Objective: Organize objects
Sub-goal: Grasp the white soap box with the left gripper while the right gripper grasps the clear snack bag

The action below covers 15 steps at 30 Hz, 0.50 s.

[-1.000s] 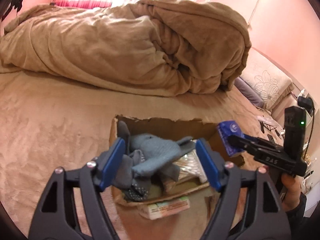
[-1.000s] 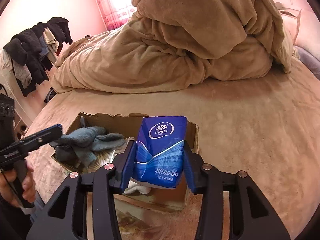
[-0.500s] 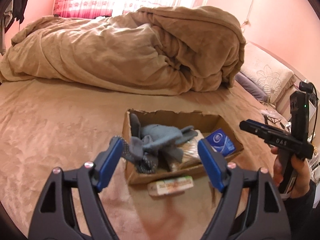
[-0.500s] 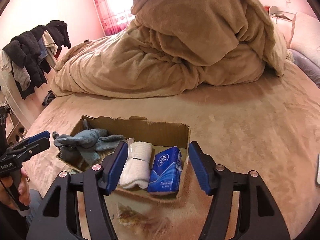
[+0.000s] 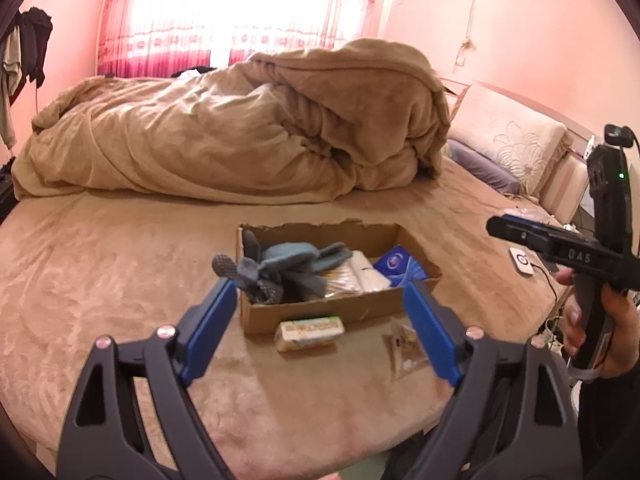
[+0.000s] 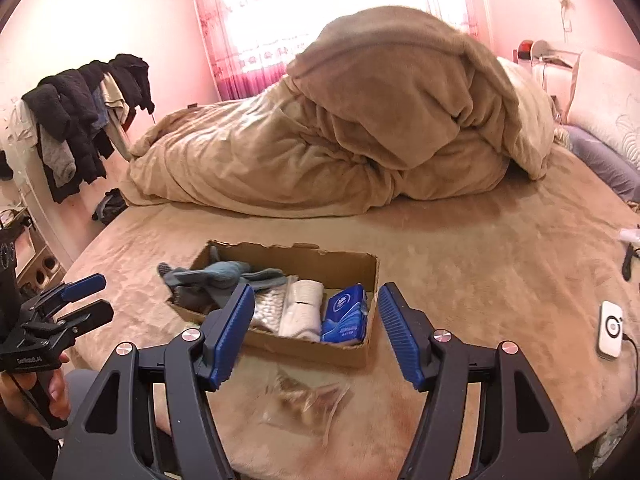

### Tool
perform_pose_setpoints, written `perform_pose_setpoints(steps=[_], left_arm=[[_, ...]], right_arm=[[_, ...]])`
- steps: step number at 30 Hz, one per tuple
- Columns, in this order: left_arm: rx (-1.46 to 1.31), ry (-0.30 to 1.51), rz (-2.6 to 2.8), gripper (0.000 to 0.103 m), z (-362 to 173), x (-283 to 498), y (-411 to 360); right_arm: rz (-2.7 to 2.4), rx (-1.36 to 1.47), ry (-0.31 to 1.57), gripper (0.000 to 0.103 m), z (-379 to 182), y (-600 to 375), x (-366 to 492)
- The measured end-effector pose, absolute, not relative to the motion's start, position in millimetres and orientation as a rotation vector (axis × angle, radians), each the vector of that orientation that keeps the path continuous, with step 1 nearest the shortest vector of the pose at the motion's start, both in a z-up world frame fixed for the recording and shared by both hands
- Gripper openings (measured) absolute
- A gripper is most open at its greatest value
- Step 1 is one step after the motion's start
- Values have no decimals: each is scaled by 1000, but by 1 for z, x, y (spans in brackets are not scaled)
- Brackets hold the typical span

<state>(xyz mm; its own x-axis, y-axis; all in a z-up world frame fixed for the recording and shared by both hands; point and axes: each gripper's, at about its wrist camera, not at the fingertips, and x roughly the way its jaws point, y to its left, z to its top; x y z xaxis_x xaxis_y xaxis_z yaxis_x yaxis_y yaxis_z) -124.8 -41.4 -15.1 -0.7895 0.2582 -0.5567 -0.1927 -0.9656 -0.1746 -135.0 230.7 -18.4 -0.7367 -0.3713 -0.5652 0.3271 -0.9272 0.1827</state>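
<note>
Both grippers stand wide open and hold nothing: the left gripper [image 5: 318,328] and the right gripper [image 6: 316,334] each frame the cardboard box [image 5: 320,312] from the near edge of the bed [image 5: 100,264].

Two loose items lie on the bed at the box's 6 o'clock side. One is a small wrapped packet [image 5: 311,332], just beside the box's front wall; the other is a clear plastic bag [image 6: 308,400] a little nearer, toward 5 o'clock in the left view.

One box, four kinds of content: grey gloves [image 6: 224,276] spilling over the 9 o'clock end, one bag of white beads [image 6: 267,310], one white rolled cloth [image 6: 302,308], and one blue tissue pack [image 6: 346,314] at the 3 o'clock end.

Only the left view shows the wrapped packet; in the right view a finger hides that spot. Only the right view shows the clothes rack [image 6: 84,120] at 10 o'clock.

Farthest, one heaped tan duvet [image 5: 248,136] fills 12 o'clock.
</note>
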Motion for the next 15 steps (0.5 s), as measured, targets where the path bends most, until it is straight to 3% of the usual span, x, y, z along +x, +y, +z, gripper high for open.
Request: perform_pose_setpoints(steps=[5, 10, 15], left_arm=[[-860, -159, 2782, 91, -6, -105, -40], [-847, -156, 2825, 92, -7, -85, -35], [-913, -185, 2861, 98, -28, -83, -31]], right_arm=[[-2631, 848, -76, 71, -11, 231, -106], [-2657, 832, -34, 83, -14, 230, -83], [-2648, 862, -20, 85, -28, 223, -74]])
